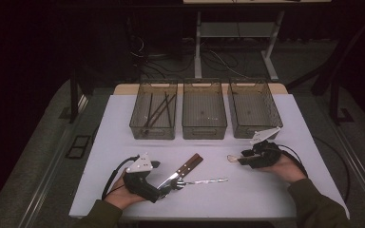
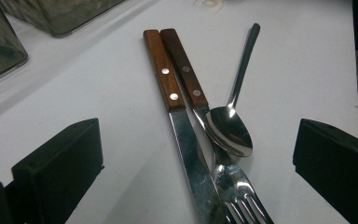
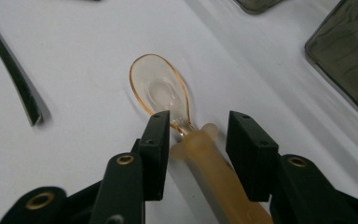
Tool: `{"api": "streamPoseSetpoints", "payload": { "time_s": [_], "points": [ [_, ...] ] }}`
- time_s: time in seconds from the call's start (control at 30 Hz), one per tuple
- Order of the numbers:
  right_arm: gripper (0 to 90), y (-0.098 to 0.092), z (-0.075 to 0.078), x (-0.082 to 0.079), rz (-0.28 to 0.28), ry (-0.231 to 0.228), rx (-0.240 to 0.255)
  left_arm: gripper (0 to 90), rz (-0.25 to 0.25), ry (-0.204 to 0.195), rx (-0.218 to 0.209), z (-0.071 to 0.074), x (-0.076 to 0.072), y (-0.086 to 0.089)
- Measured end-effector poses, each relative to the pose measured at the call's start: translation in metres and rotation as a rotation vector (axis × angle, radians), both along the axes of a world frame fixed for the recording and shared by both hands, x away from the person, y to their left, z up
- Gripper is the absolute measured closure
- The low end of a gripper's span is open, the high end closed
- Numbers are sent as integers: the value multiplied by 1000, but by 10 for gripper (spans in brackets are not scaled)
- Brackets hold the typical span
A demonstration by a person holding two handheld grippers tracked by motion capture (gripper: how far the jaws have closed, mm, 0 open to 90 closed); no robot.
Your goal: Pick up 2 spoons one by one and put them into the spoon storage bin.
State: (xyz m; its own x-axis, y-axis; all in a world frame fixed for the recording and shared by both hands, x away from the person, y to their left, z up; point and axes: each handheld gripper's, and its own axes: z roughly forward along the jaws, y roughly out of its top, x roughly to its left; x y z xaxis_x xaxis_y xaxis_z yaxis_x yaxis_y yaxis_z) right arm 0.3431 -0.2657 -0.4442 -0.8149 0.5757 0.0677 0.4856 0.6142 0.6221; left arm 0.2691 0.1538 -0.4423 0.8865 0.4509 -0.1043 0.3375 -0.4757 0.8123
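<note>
My right gripper [image 1: 243, 156] [image 3: 198, 135] lies low on the white table [image 1: 275, 190], open. The handle of a clear amber plastic spoon [image 1: 232, 158] [image 3: 158, 86] runs between its jaws. One pad is at the spoon's neck and a small gap shows at the other. My left gripper [image 1: 171, 184] [image 2: 200, 144] stands wide open around a wood-handled knife [image 1: 190, 166] [image 2: 177, 121], a wood-handled fork [image 2: 189, 79] and a metal spoon [image 1: 209, 181] [image 2: 228, 130]. These three lie crossed on the table, and neither jaw touches them.
Three smoky clear bins stand in a row at the back of the table: the left bin [image 1: 154, 128] holds several chopsticks, while the middle bin [image 1: 204, 129] and the right bin [image 1: 254, 130] look bare. Cables trail from both grippers.
</note>
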Motion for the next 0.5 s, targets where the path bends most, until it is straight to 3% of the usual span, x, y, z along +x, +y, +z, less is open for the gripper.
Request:
{"api": "streamPoseSetpoints", "payload": {
  "time_s": [0.5],
  "points": [
    [663, 4, 1, -5, 35, -37, -38, 4, 0, 3, 7, 0, 0, -1]
  ]
}}
